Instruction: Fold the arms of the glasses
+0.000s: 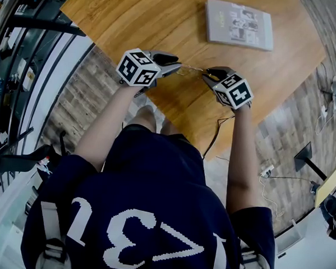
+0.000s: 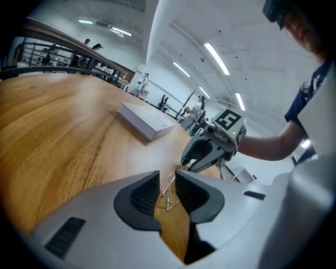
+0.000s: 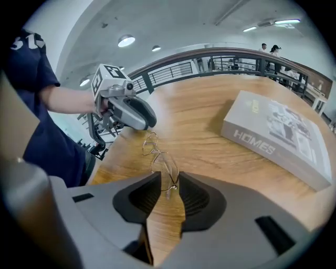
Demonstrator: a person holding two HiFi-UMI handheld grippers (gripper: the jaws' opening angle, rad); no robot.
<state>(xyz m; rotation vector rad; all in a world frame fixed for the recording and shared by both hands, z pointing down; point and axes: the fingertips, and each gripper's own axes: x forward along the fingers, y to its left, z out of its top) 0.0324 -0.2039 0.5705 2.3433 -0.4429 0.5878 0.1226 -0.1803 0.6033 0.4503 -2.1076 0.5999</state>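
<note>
Holding the glasses (image 1: pixel 193 69) by their two ends, the person has the thin wire frame stretched between the left tongs (image 1: pixel 175 64) and the right tongs (image 1: pixel 208 76). It sits just above the near part of the wooden worktop (image 1: pixel 163 18), well apart from the book (image 1: pixel 239 24) lying farther back. In the right gripper view the tongs are drawn narrow and pinch one outer corner of the glasses (image 3: pixel 169 185). The rim bridges from pad to pad and the lenses run away towards the other gripper. In the left gripper view the tongs are likewise narrowed round the opposite end; they seem to pinch it, though the wire is so fine there that contact with both pads is hard to confirm. Gripping at the corners, close to the hinges, probably serves to steady the front while an arm is swung in, and it spares the lenses. The arms themselves are too thin to trace in any view, so whether either is folded yet cannot be judged. The next move calls for a light touch, since wire this slight bends easily.
</note>
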